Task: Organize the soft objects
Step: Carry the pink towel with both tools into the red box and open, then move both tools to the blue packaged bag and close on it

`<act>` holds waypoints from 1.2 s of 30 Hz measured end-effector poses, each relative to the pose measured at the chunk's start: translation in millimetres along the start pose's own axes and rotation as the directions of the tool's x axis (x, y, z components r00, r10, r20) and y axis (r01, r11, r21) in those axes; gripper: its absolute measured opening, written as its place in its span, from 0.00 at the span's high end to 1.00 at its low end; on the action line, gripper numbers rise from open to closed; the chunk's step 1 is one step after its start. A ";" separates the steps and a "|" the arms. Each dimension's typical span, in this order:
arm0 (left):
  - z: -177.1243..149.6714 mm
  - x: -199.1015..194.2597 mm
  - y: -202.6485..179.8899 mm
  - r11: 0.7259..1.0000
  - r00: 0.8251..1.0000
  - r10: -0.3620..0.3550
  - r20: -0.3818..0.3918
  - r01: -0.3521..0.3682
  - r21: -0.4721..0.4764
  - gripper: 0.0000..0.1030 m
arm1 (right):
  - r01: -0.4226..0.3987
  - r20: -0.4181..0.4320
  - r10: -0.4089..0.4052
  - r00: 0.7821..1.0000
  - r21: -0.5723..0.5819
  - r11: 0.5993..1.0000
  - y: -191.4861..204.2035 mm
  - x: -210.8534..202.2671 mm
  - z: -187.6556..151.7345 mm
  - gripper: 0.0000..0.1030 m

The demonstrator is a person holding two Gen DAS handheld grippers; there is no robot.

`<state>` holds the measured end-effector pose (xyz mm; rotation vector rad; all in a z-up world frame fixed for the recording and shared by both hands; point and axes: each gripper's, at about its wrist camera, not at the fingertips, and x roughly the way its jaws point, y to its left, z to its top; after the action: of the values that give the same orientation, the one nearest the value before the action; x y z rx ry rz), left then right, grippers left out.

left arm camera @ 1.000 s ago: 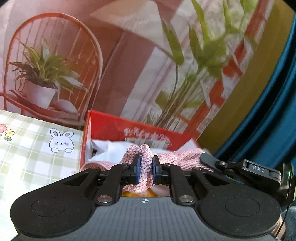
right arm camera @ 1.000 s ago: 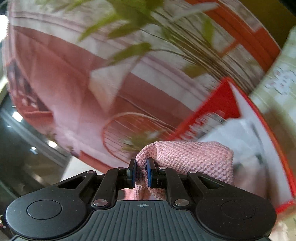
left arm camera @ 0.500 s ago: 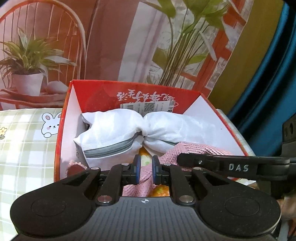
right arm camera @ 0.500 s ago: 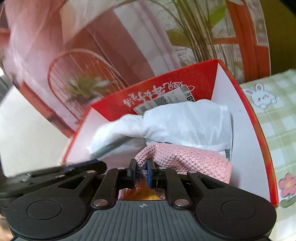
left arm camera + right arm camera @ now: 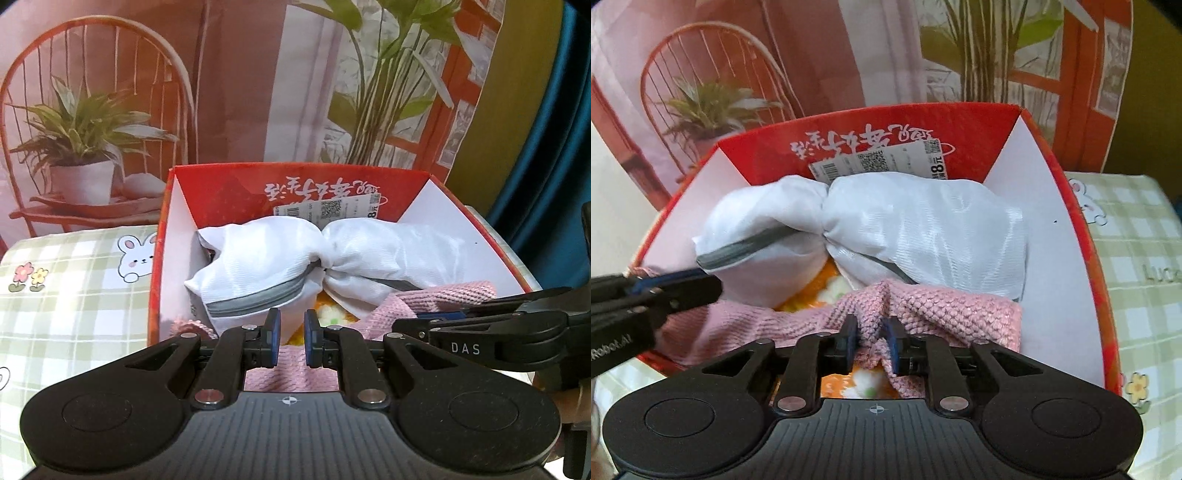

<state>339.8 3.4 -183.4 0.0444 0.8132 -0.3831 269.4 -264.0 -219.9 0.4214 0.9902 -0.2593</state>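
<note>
Your left gripper (image 5: 290, 341) hangs over the near edge of the red box (image 5: 159, 258), its jaws drawn narrow with only a slim gap between the blue pads (image 5: 272, 341). Nothing is pinched there; the pink knit cloth (image 5: 291, 373) lies below and behind them, already inside the box.

Your right gripper (image 5: 871, 341) is opening. A bunched fold of the pink knit cloth (image 5: 942, 314) stands between its pads (image 5: 890, 343), and the pads look to be pressing on it, though the fold hides the contact, so I cannot be sure.

The cloth spreads across the front of the red box (image 5: 1071, 236), lying over an orange and white plush thing (image 5: 864, 384) that shows only in patches. Behind it, a white mesh bag (image 5: 886, 229) with a grey zipper fills the back of the box, twisted tight in its middle, against the rear wall with its price label (image 5: 879, 162).

The box stands on a green checked tablecloth (image 5: 55, 314) printed with a rabbit (image 5: 136, 256) and small flowers. Your right gripper's finger reaches into the left camera's view from the right, low over the cloth.
</note>
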 end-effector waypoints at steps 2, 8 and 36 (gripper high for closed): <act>0.0 -4.0 0.3 1.000 1.000 0.009 0.003 -0.009 0.002 0.78 | 0.010 0.001 -0.010 1.000 -0.011 1.000 2.0 -2.7 -0.7 0.76; -2.9 -28.0 -3.4 0.999 0.998 0.031 0.046 -0.032 0.010 0.36 | 0.008 0.055 -0.006 0.998 -0.049 0.999 8.9 -24.9 -2.7 0.43; -136.1 -118.8 -35.6 0.990 0.995 0.074 0.064 -0.066 -0.125 0.03 | -0.030 0.275 0.094 0.957 -0.227 0.973 8.9 -134.6 -164.7 0.01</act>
<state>158.0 32.9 -188.6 -0.0547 0.7644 -0.2664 78.3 -178.0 -182.2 0.2037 0.7120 -0.1445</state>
